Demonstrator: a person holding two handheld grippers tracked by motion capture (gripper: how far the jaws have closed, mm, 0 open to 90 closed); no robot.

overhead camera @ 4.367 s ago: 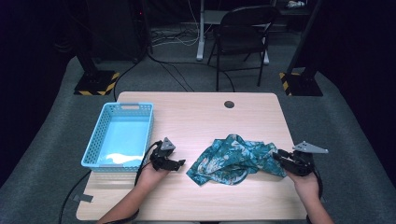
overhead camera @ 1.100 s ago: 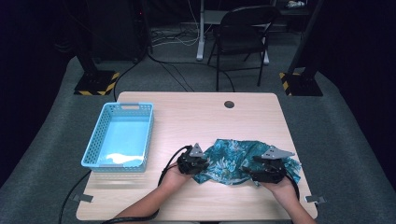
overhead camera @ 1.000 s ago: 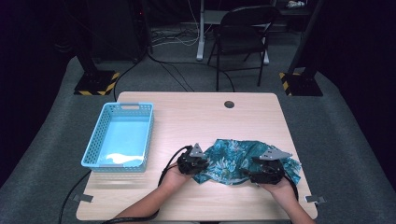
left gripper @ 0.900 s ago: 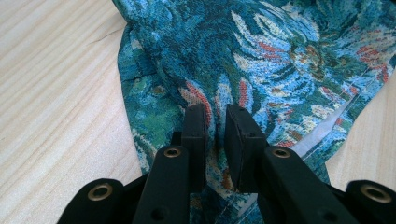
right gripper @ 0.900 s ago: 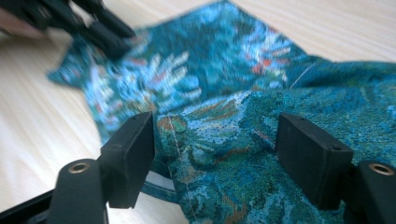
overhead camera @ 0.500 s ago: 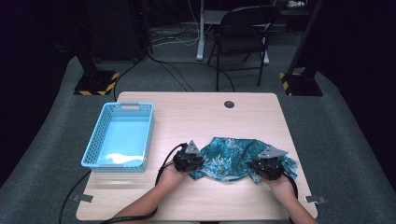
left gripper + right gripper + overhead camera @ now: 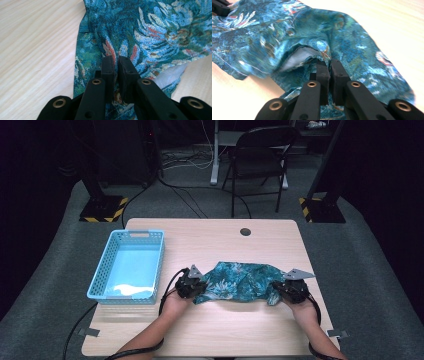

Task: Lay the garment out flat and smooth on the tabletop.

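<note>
On the near half of the desk [image 7: 215, 240], a teal floral-print cloth [image 7: 240, 281] lies bunched between the two tools, to the right of a light blue basket [image 7: 131, 266] that stands apart from it. Left tool [image 7: 196, 288] meets the cloth at its left end; in the left gripper view its jaws have just been closing and now stand almost together, with a fold of the cloth [image 7: 150, 32] pinched between the pads [image 7: 108, 65]. Right tool [image 7: 278, 290] meets the cloth at its right end; in the right gripper view its jaws have likewise just been closing and are nearly together, clamped on an edge of the cloth [image 7: 287, 32] beside a patch where the pale underside shows. Each tool is carried in one hand of the person, whose forearms enter from the near edge of the desk. Cables trail from both tools toward that edge.
</note>
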